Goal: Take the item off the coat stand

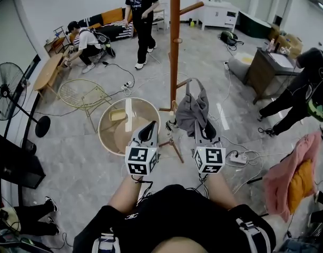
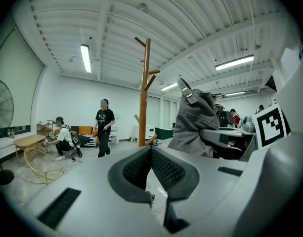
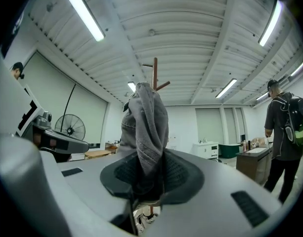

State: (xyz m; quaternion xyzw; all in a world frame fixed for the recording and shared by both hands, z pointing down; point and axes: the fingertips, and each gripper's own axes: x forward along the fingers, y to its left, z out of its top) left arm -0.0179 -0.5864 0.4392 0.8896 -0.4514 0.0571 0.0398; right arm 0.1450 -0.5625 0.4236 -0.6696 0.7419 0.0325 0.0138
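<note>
The wooden coat stand [image 1: 174,41] rises from the floor straight ahead of me. A grey cloth item with a strap [image 1: 193,108] hangs just right of the pole, apart from its pegs. My right gripper [image 1: 204,129] is shut on its lower part. In the right gripper view the grey cloth [image 3: 147,127] is pinched between the jaws of the right gripper [image 3: 149,174], with the top of the stand [image 3: 154,70] behind it. My left gripper [image 1: 149,126] is level with the right one and to its left, shut and empty. In its own view the left gripper [image 2: 151,154] holds nothing, and the grey item [image 2: 195,117] shows to the right of the stand [image 2: 144,93].
A round wicker table [image 1: 106,136] stands left of the stand's feet, with a wire chair [image 1: 85,96] and a floor fan [image 1: 8,91] further left. Cables and a power strip [image 1: 237,157] lie to the right. People stand and crouch around the room. Pink and orange cloth [image 1: 287,175] hangs at the right.
</note>
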